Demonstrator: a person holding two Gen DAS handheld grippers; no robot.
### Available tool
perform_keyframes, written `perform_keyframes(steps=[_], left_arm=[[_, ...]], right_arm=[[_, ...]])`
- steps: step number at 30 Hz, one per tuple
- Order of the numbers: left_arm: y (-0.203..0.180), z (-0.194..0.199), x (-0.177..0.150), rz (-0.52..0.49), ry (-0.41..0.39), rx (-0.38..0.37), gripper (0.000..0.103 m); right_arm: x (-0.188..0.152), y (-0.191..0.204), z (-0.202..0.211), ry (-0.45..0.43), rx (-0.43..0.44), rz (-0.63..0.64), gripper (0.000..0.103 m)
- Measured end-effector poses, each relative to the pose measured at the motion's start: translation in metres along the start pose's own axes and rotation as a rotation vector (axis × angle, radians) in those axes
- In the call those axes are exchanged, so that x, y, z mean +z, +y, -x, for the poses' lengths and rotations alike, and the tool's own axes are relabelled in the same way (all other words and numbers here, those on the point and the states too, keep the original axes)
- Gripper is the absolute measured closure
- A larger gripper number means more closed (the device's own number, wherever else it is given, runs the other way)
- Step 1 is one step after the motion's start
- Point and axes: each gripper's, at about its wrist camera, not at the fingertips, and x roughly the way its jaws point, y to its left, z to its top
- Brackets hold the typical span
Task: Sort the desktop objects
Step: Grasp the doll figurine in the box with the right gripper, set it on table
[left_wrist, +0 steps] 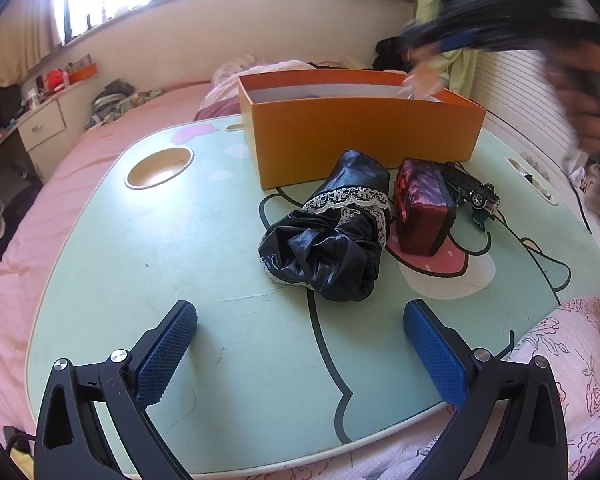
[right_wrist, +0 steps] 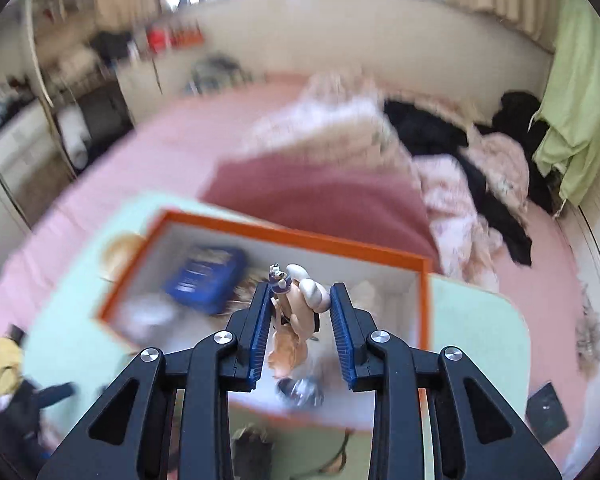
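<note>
The small figurine (right_wrist: 296,312) has a pale skin-coloured body, light orange hair and white rounded parts, with a tiny purple piece at its far end. It sits between the two blue pads of the right gripper (right_wrist: 300,322), above the open orange box (right_wrist: 292,240). The jaws stand close around it, but I cannot tell if both pads really press on it. In the left wrist view the same figurine (left_wrist: 420,78) is only a pale blur over the far right corner of the orange box (left_wrist: 360,136), under the blurred right gripper (left_wrist: 424,52).

Inside the box I count one blue flat packet (right_wrist: 206,280) and one silvery round thing (right_wrist: 300,394); other contents are too blurred to name.

In front of the box, three things lie on the green cartoon surface (left_wrist: 180,264): one black shiny garment with white lace trim (left_wrist: 332,228), one dark red case (left_wrist: 422,208) just beside it on the right, and one black toy car (left_wrist: 474,192) behind the case, close to the box wall. The surface has one round cup recess (left_wrist: 160,168) at the left.

The left gripper (left_wrist: 300,318) hovers over the near edge of the surface, its jaws wide apart and holding nothing. The surface stands on a pink bed (left_wrist: 60,184).
</note>
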Motion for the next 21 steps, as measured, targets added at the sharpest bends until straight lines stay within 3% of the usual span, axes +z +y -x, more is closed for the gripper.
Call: perform_keyframes(steps=[3,5,10,15,18,19,21], left_arm=[[0.0,0.0,0.0,-0.001,0.0,-0.001,0.0],[0.0,0.0,0.0,-0.003,0.0,-0.003,0.0],[0.0,0.0,0.0,-0.004,0.0,-0.004,0.0],[0.0,0.0,0.0,-0.011,0.0,-0.01,0.0],[0.001,0.0,0.0,-0.011,0.0,-0.011,0.0],[0.0,0.0,0.0,-0.012,0.0,-0.011,0.0],[0.0,0.0,0.0,-0.013,0.0,-0.011,0.0]], right_arm=[[-0.023,-0.006,0.042,-0.026,0.006,-0.026,0.072],[-0.05,-0.006,0.049,0.016,0.022,0.0,0.072],[-0.097,-0.009,0.011,0.135,0.001,0.006,0.072],[-0.11,-0.014,-0.017,0.178,0.081,-0.097,0.071],[-0.113,-0.022,-0.017,0.154,0.224,-0.198,0.071],[-0.113,-0.029,-0.008,0.112,0.235,-0.242,0.069],[-0.117,-0.038,0.009,0.035,0.155,-0.276,0.055]])
